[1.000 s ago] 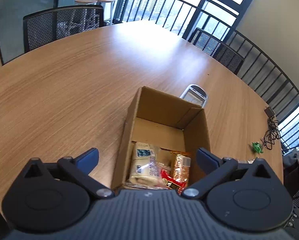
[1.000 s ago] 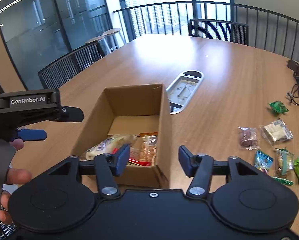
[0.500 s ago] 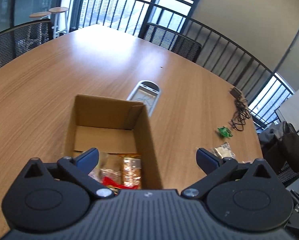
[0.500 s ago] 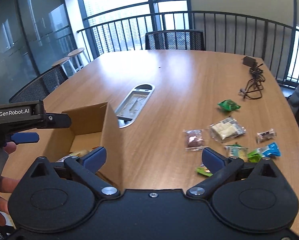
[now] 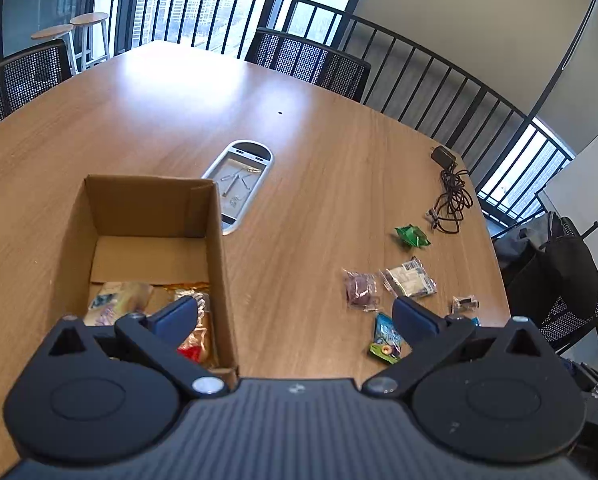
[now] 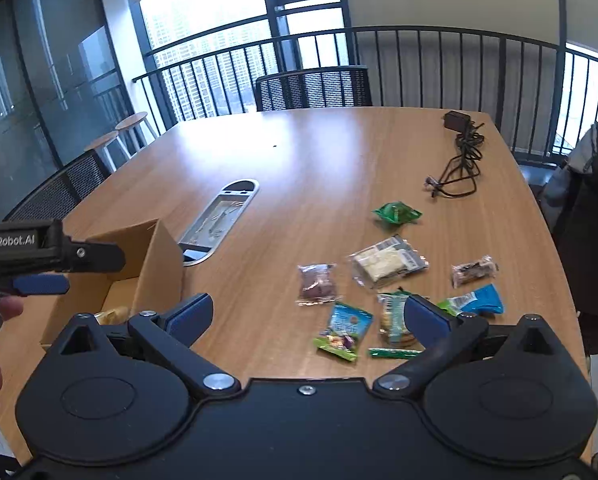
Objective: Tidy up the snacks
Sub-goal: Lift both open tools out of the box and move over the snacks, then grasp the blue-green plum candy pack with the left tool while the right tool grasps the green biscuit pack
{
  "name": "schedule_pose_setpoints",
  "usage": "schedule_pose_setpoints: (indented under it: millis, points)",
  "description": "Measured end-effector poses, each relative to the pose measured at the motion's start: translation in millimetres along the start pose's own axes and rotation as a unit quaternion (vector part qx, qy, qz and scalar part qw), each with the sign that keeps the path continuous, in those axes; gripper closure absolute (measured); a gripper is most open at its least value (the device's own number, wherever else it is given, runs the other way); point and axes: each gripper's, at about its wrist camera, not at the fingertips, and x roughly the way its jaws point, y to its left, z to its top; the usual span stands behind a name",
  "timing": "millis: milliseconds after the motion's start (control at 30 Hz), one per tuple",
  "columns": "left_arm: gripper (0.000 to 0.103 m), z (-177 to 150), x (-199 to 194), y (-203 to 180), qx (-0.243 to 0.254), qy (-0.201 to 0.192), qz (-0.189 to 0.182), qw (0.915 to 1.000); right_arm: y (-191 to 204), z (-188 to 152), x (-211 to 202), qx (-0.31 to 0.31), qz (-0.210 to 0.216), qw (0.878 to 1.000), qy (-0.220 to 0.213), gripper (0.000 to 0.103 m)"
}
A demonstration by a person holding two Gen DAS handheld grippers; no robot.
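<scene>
An open cardboard box (image 5: 215, 248) stands on the wooden table and holds a few snack packets (image 5: 195, 320); it also shows at the left of the right wrist view (image 6: 159, 264). Several loose snack packets lie to its right: a purple one (image 6: 317, 283), a white one (image 6: 387, 262), a green one (image 6: 397, 213), a blue-green one (image 6: 343, 330) and a blue one (image 6: 479, 300). My left gripper (image 5: 295, 314) is open and empty, over the table just right of the box. My right gripper (image 6: 309, 316) is open and empty, above the loose packets.
A metal cable hatch (image 5: 241, 184) is set in the table behind the box. A black charger and cable (image 6: 459, 160) lie at the far right. Mesh chairs (image 6: 313, 88) and a railing ring the table. A bag on a chair (image 5: 559, 264) stands at the right edge.
Both grippers have swung right, away from the box toward the loose packets. My right gripper's jaws have opened wider. The box and snacks have not moved.
</scene>
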Motion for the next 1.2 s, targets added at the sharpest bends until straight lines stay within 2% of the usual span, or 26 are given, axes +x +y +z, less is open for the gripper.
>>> schedule_pose_setpoints:
  millis: [300,533,967,1200]
  points:
    - [0.001,-18,18,-41,0.011,0.013,-0.003,0.9999,-61,5,-2,-0.004,0.006,1.0,0.016,0.001]
    - [0.005,-32,41,-70,0.02,0.023,-0.011,0.9995,-98,8,12,-0.016,0.024,0.998,0.054,0.014]
    - [0.032,-59,98,-105,0.016,0.057,-0.006,0.9982,-140,8,45,-0.037,0.04,0.994,0.099,0.03]
    - [0.039,-72,125,-112,0.015,0.064,0.004,0.9978,-152,0,68,-0.04,0.047,0.991,0.12,0.034]
